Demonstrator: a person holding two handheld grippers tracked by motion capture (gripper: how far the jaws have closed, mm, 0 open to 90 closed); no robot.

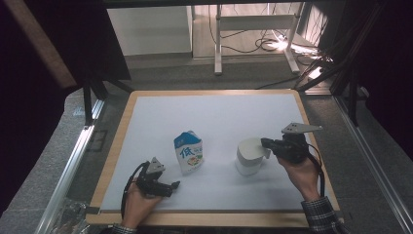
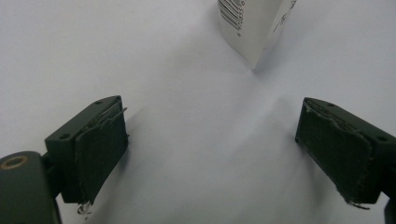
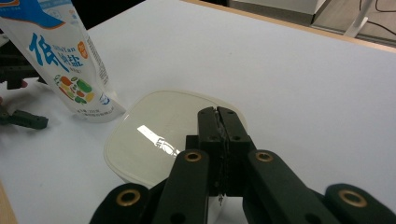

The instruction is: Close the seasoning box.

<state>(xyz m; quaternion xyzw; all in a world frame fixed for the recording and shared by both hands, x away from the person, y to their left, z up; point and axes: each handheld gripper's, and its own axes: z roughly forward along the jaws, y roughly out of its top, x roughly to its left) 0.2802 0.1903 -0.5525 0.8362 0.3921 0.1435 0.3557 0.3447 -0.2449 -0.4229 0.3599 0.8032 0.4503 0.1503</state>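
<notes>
High view: right claw (image 1: 264, 143), pressed together, touches the white container's (image 1: 248, 157) rim; left claw (image 1: 174, 185), spread, sits below the salt bag (image 1: 188, 152).

The tabletop (image 1: 146, 105) was a wooden board with a white sheet (image 1: 219, 117) covering most of it. A blue-and-white pouch (image 1: 188, 152) stood upright near the middle. A white bowl (image 1: 249, 157) rested on the sheet, well apart from the pouch.

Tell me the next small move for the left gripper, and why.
Probably ease the left gripper forward toward the salt bag: its jaws are wide apart with nothing between them, the bag stands upright just ahead, and the right gripper is shut at the white container.
</notes>
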